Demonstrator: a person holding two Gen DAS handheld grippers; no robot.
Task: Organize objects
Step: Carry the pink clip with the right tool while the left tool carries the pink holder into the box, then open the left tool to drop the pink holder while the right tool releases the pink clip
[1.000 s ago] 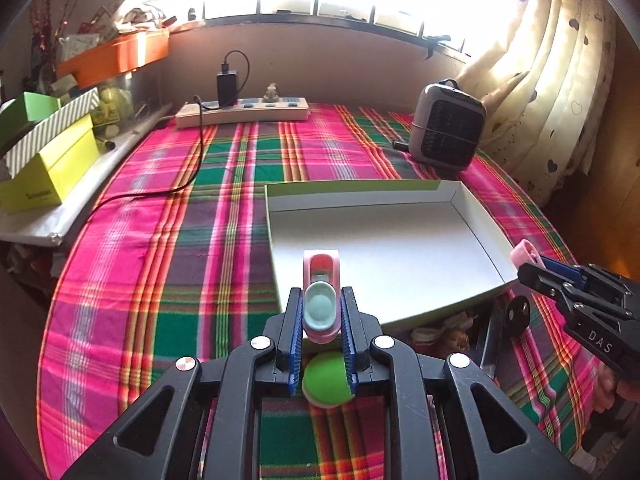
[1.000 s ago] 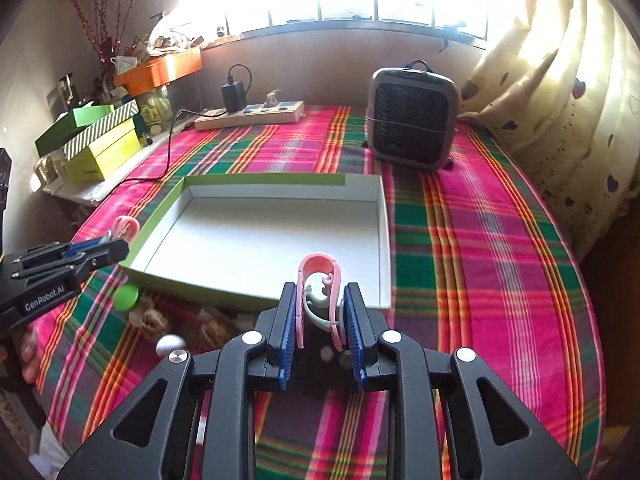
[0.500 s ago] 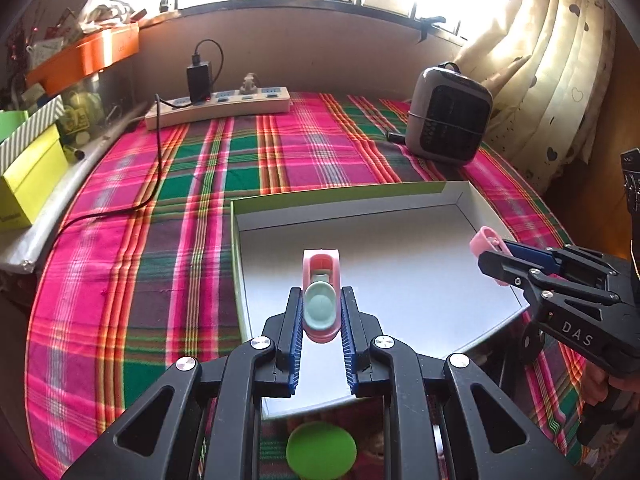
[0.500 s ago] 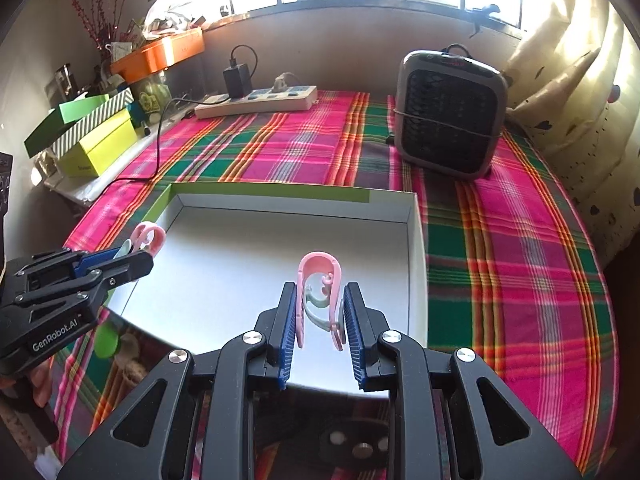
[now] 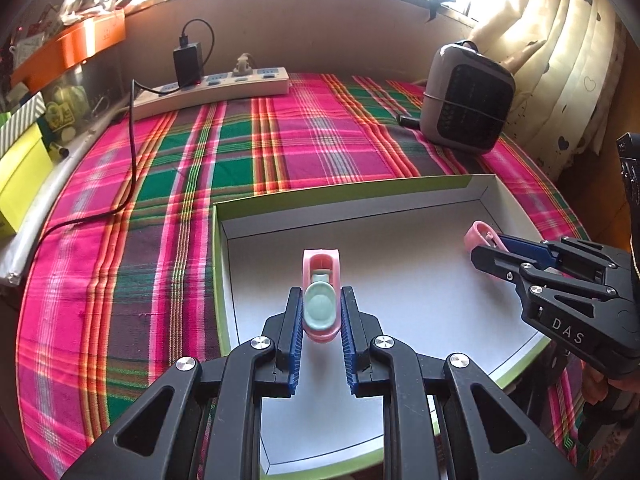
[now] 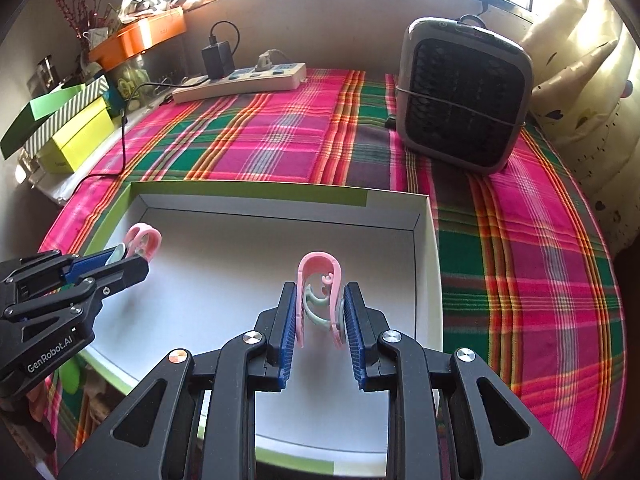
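So both grippers over the white box tray (image 5: pixel 420 208) | left gripper (image 5: pixel 321 312) clamps one pink clothes peg (image 5: pixel 321 300) | right gripper (image 6: pixel 320 312) pinches another pink peg (image 6: pixel 320 280)

wrist views, angled down, sharing tray (image 5: pixel 224 240) (close)

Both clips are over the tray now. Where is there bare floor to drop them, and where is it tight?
The white tray floor is bare from wall to wall. Left gripper and its pink clip hang by the left wall; right gripper and its pink clip nearer the right wall. Tightest: between the two grippers.
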